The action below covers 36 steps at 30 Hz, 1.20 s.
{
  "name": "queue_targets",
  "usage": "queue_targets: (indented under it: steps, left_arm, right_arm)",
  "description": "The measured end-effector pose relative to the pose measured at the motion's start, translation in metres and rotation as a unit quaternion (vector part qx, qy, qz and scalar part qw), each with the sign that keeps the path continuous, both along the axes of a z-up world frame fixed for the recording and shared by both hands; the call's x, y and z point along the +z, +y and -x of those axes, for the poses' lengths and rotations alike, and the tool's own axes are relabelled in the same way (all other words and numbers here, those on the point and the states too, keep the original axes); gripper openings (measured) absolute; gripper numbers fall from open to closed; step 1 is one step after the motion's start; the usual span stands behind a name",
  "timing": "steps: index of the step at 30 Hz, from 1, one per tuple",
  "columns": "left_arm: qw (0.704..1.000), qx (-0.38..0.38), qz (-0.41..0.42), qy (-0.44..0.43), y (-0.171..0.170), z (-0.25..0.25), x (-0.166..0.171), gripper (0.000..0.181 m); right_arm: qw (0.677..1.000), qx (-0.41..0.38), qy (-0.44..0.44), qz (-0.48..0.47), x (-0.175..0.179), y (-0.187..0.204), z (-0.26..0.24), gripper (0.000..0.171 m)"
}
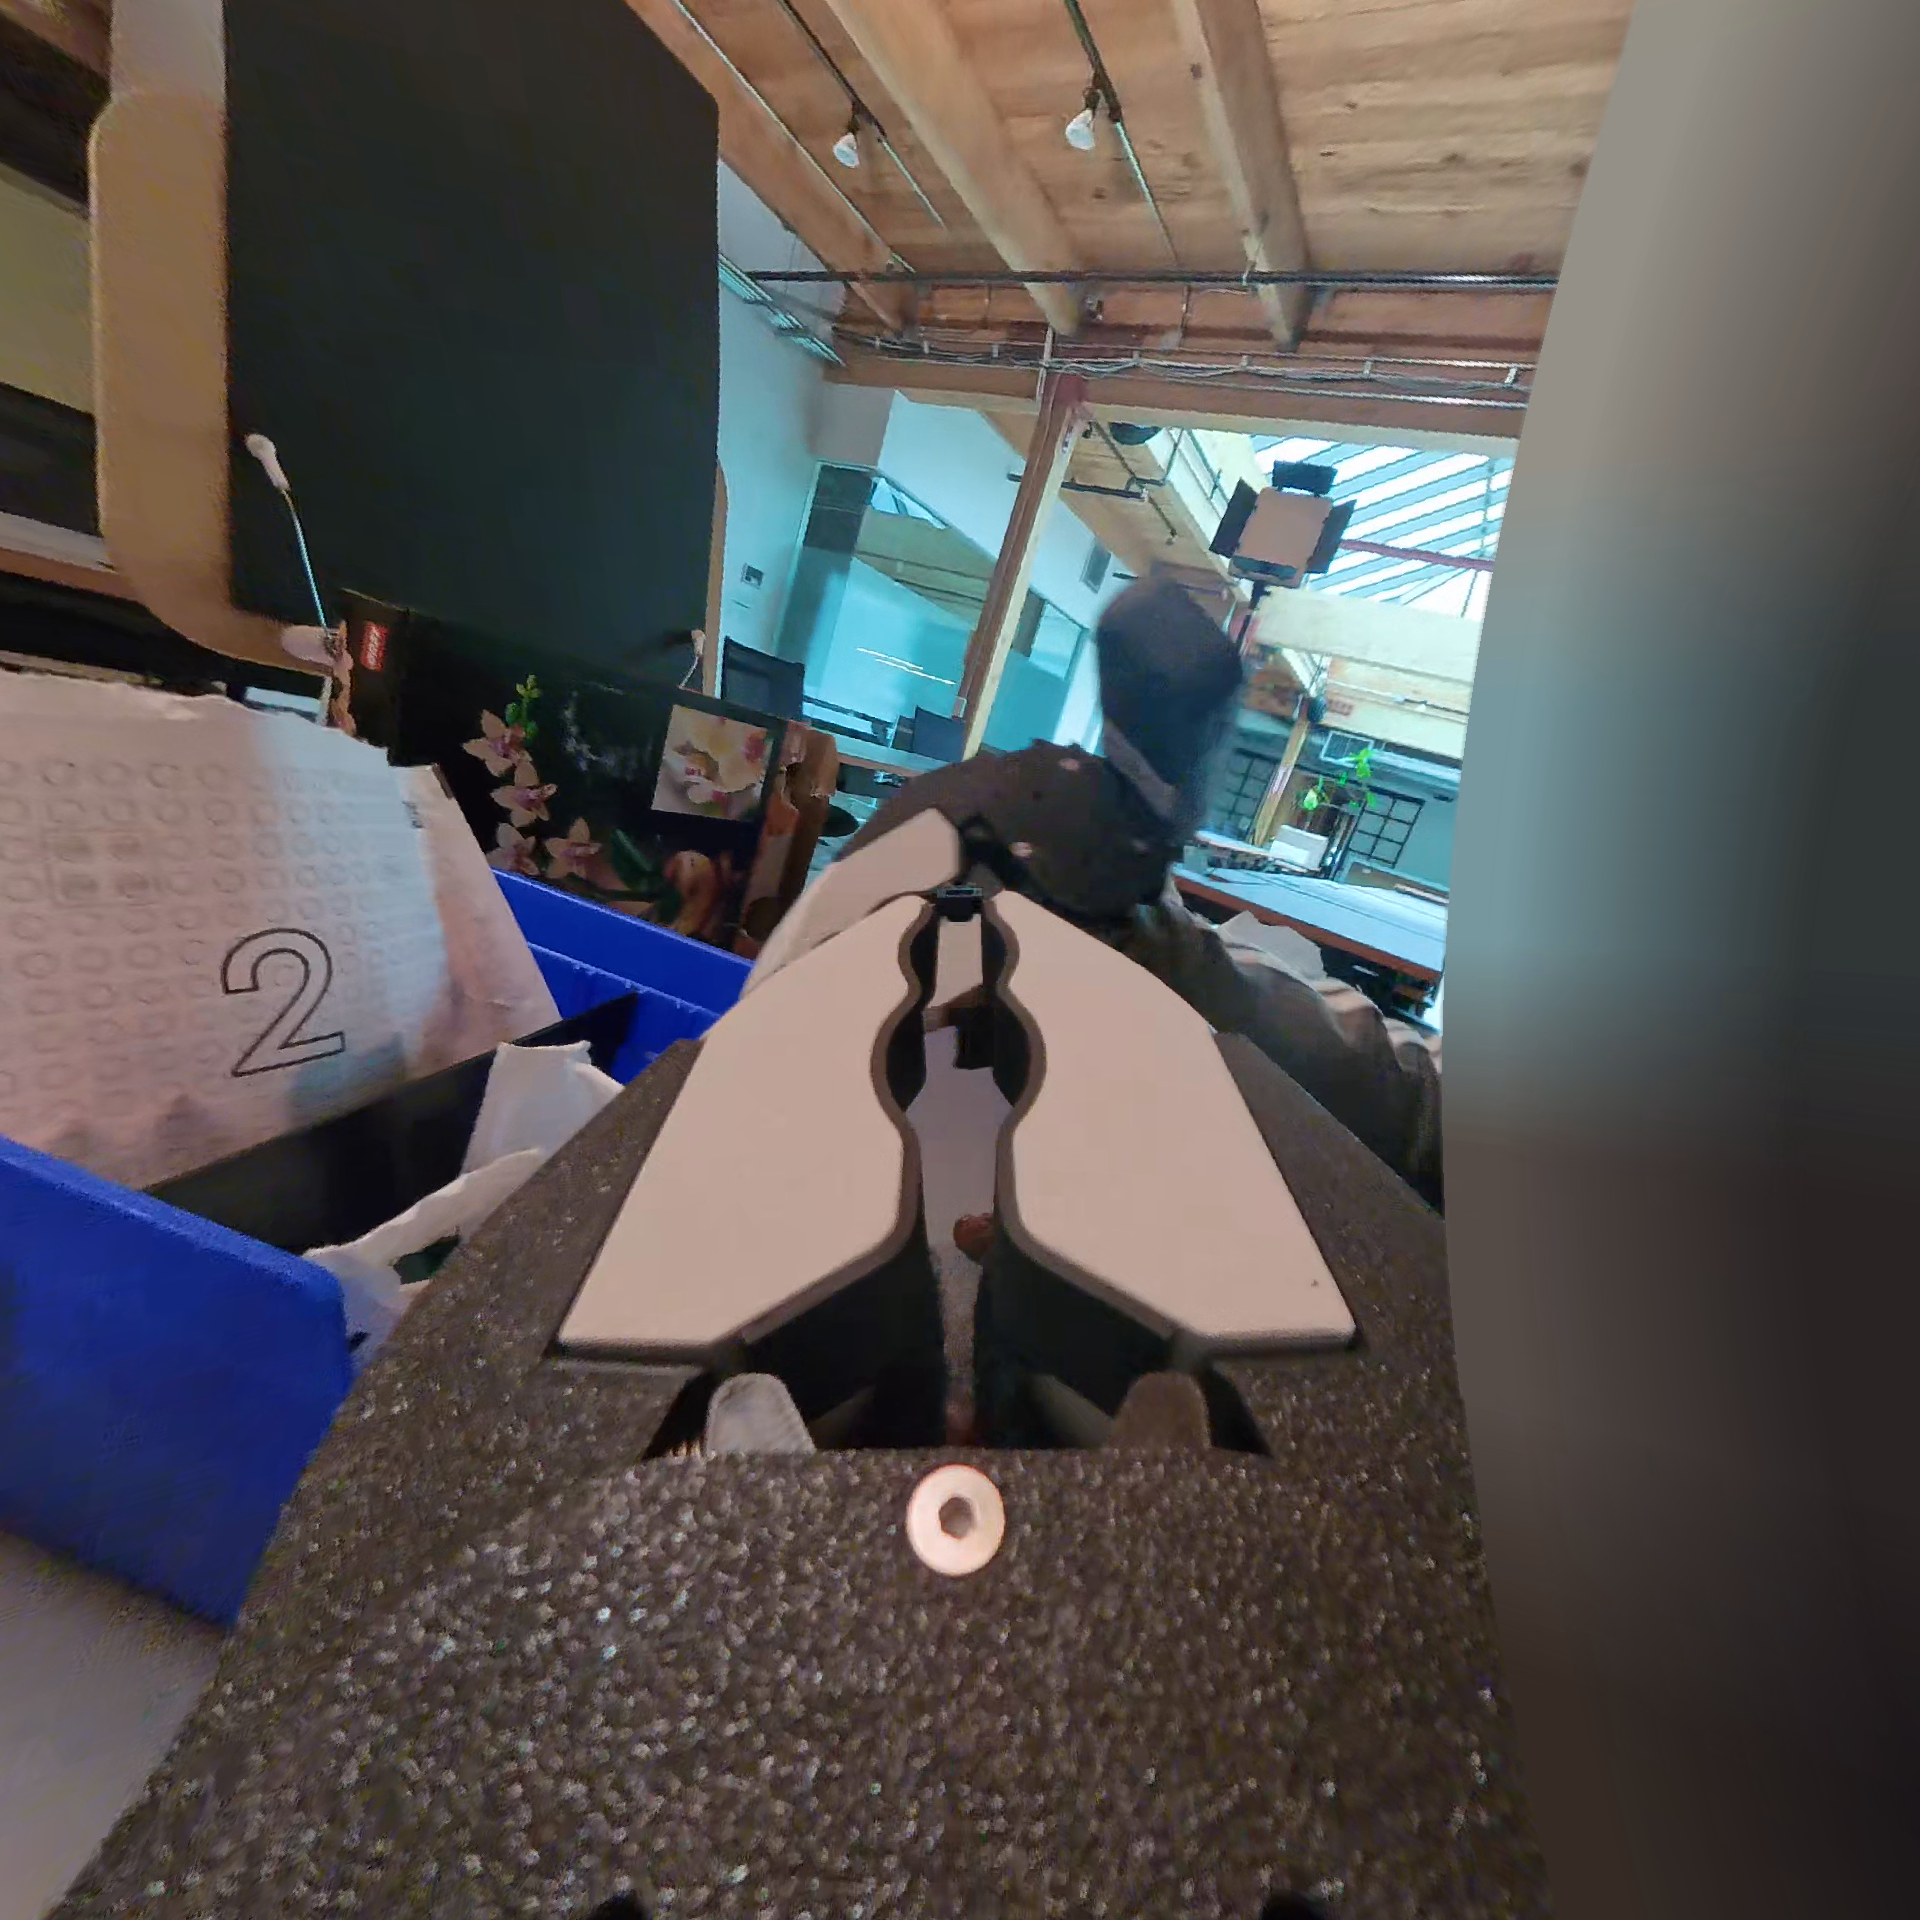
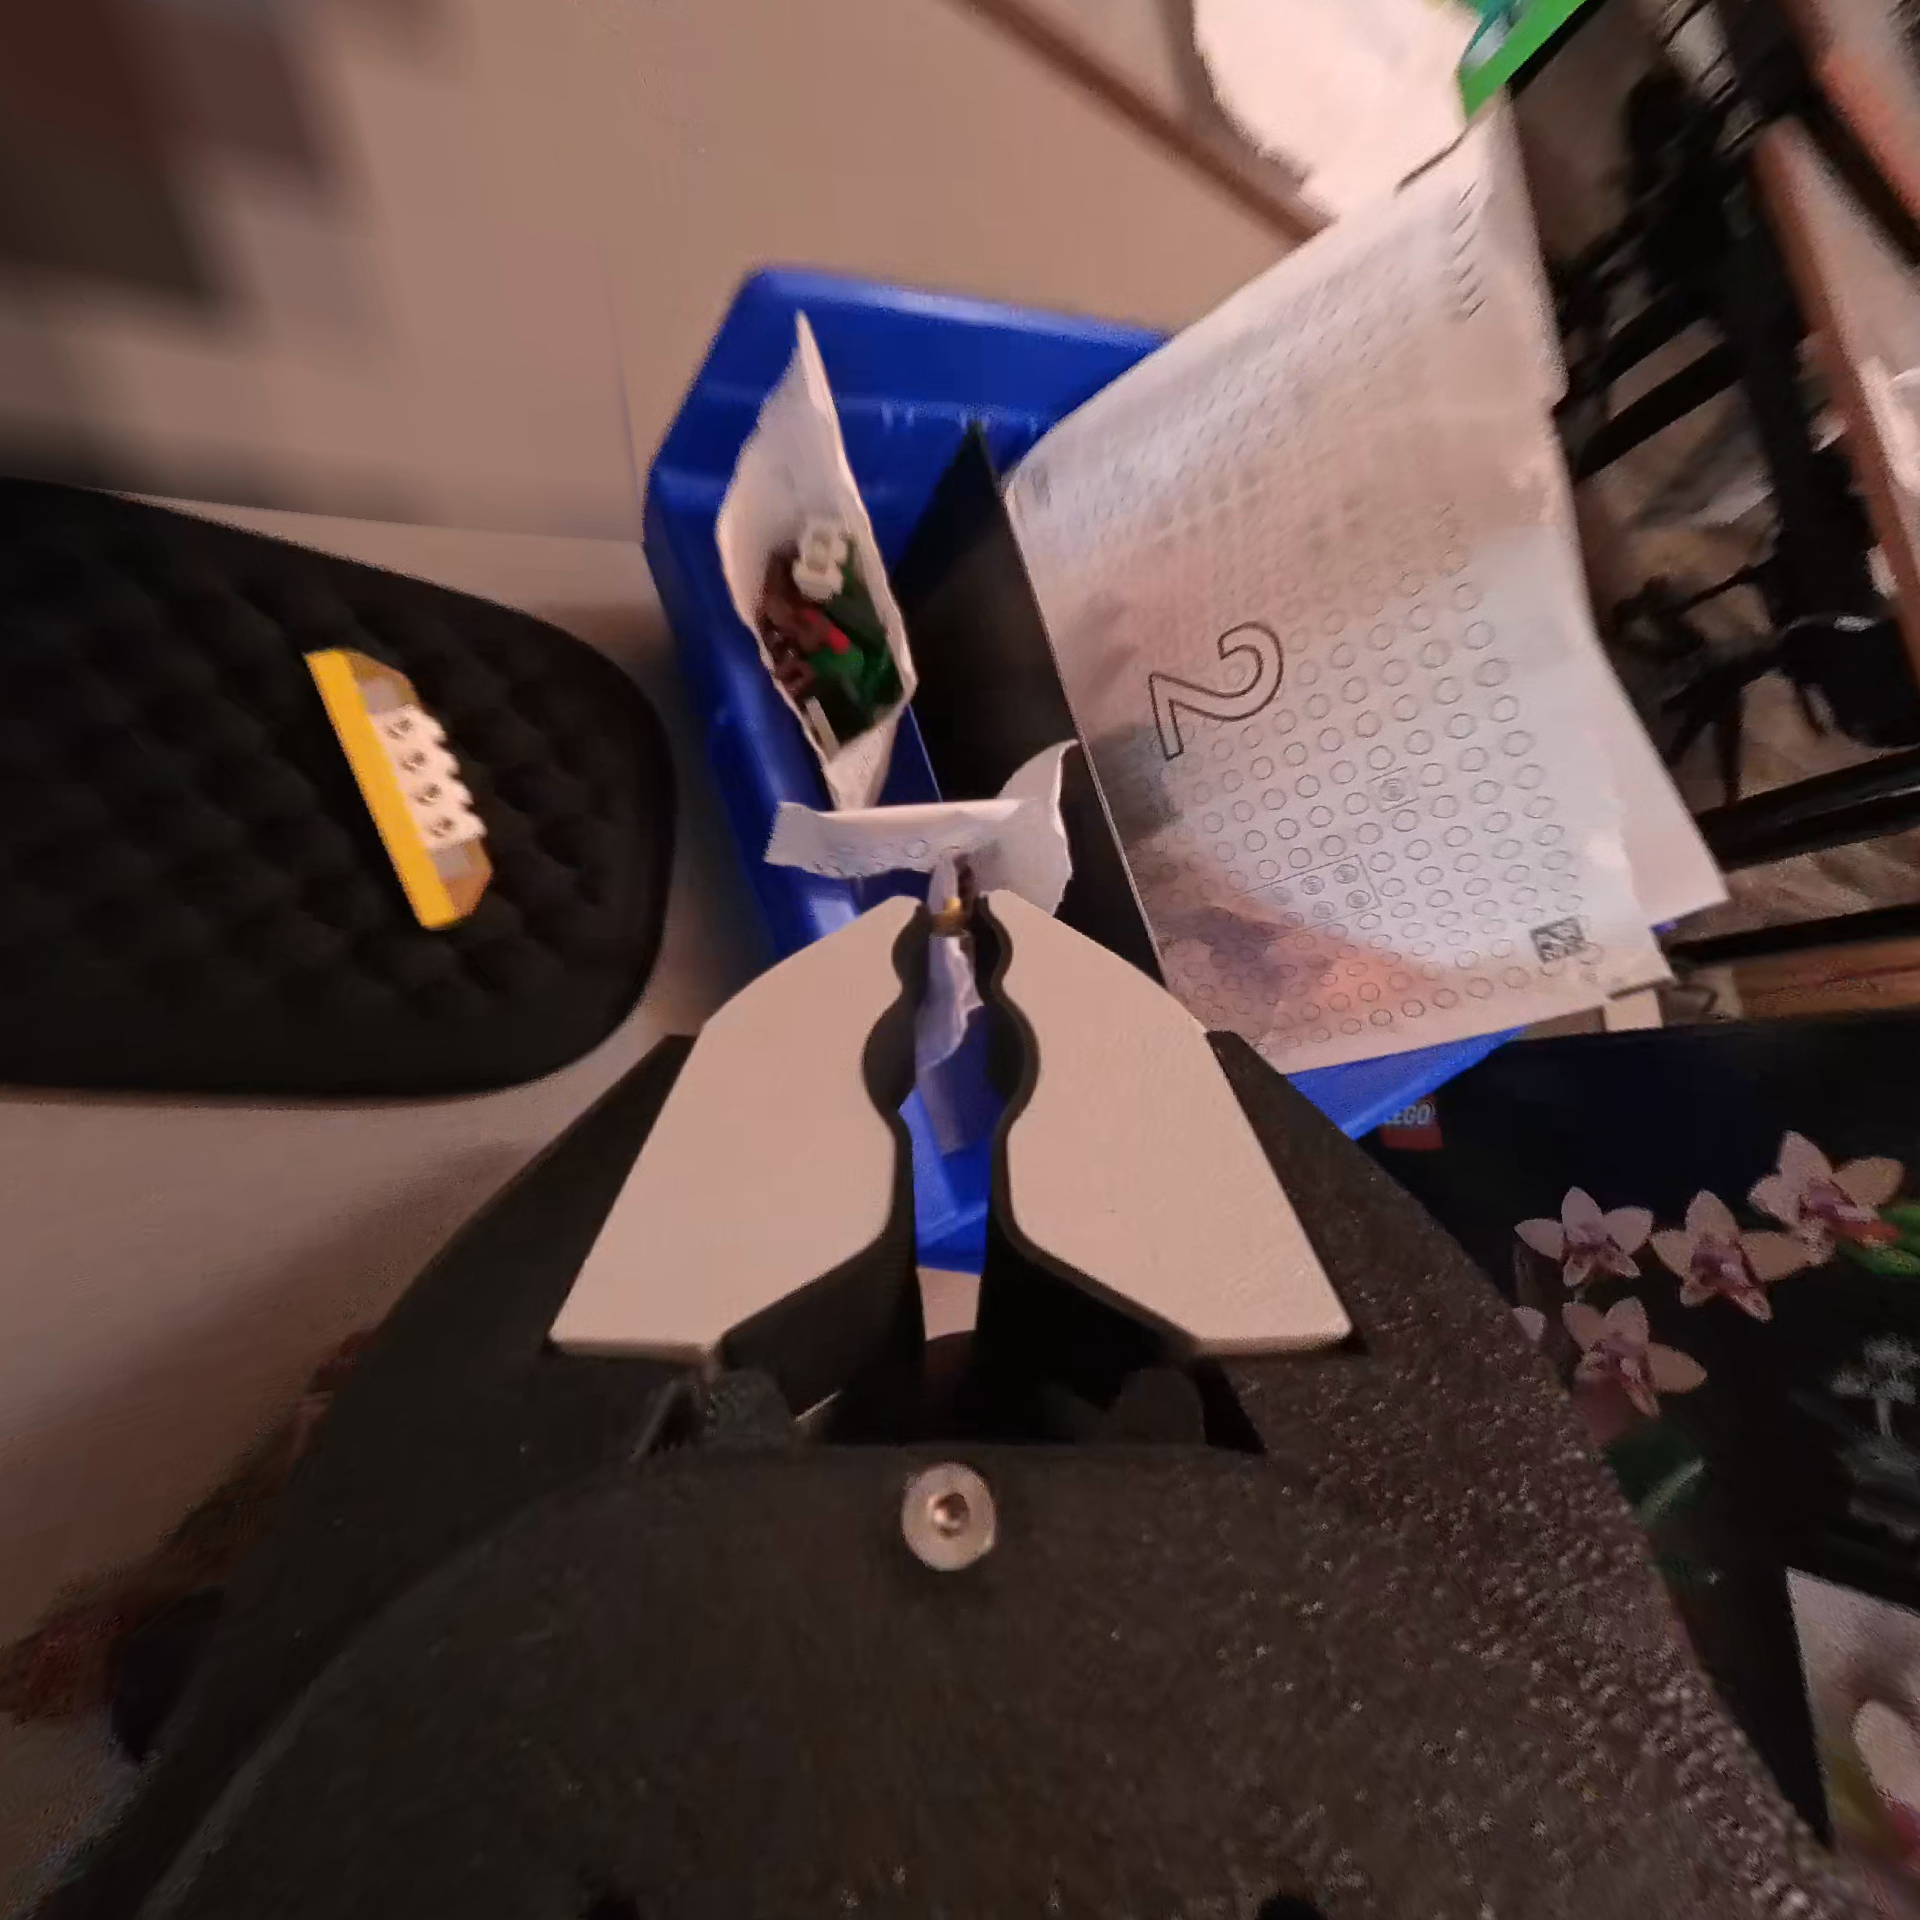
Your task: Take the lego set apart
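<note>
My right gripper (image 2: 950,912) is shut on a torn strip of white paper (image 2: 940,1029), with a small tan bit at the tips. It hangs over a blue bin (image 2: 727,582). An open white paper bag (image 2: 831,634) of red, green and white lego pieces lies in the bin. A yellow and white lego piece (image 2: 400,784) lies on a black quilted mat (image 2: 208,810) to the left. My left gripper (image 1: 961,902) points upward with its jaws closed on a small dark piece at the tips. The right gripper's body (image 1: 1049,821) shows just behind it.
A white numbered paper bag (image 2: 1351,727) leans over the bin's right side and also shows in the left wrist view (image 1: 208,914). A black lego box with orchid pictures (image 2: 1683,1299) lies at the right. A black chair frame (image 2: 1714,520) stands behind. A dark panel (image 1: 468,312) rises at left. The gap from one gripper's tips to the other's is roughly 12 cm.
</note>
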<state>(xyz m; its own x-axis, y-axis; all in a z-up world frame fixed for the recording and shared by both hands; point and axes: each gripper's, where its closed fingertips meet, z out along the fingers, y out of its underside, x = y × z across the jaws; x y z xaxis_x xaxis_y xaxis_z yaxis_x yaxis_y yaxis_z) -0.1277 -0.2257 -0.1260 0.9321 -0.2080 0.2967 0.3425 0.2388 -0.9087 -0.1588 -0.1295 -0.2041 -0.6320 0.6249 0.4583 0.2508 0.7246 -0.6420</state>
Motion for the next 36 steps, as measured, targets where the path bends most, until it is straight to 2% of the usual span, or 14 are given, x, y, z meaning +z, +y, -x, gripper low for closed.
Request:
queue_targets:
  steps: [6, 8, 10, 15, 17, 20, 26, 29, 33, 36]
  left_arm:
    - [1.000, 0.004, 0.004, 0.009, -0.003, 0.004, -0.007, 0.007]
    - [1.000, 0.008, 0.006, 0.007, -0.004, 0.007, -0.010, 0.007]
    - [1.000, 0.008, 0.004, 0.006, -0.005, 0.009, -0.011, 0.007]
    - [1.000, 0.005, 0.002, 0.010, -0.006, 0.009, -0.012, 0.007]
    - [1.000, 0.006, 0.002, 0.010, -0.007, 0.010, -0.012, 0.007]
    - [1.000, 0.007, 0.000, 0.007, -0.008, 0.011, -0.012, 0.007]
    - [1.000, 0.006, 0.001, 0.011, -0.008, 0.009, -0.011, 0.007]
    - [1.000, 0.006, 0.002, 0.012, -0.007, 0.009, -0.011, 0.007]
    - [1.000, 0.006, 0.007, 0.011, -0.005, 0.008, -0.013, 0.007]
    - [1.000, 0.002, 0.018, 0.017, 0.000, 0.005, -0.017, 0.007]
  right_arm:
    - [0.995, 0.017, -0.074, -0.070, -0.019, 0.006, 0.027, 0.009]
    - [0.993, 0.018, -0.088, -0.082, -0.022, 0.009, 0.031, 0.020]
    - [0.992, 0.024, -0.090, -0.089, -0.022, 0.010, 0.033, 0.023]
    - [0.991, 0.027, -0.115, -0.067, -0.027, 0.006, 0.027, 0.023]
    - [0.990, 0.028, -0.127, -0.053, -0.031, 0.004, 0.021, 0.027]
    - [0.988, 0.025, -0.147, -0.035, -0.039, 0.000, 0.014, 0.043]
    - [0.985, 0.013, -0.167, -0.039, -0.046, 0.000, 0.011, 0.050]
    - [0.982, 0.002, -0.186, -0.039, -0.049, 0.000, 0.009, 0.058]
    - [0.985, 0.008, -0.169, -0.026, -0.041, -0.005, 0.007, 0.058]
    - [0.992, 0.036, -0.116, 0.037, -0.015, -0.022, -0.003, 0.045]
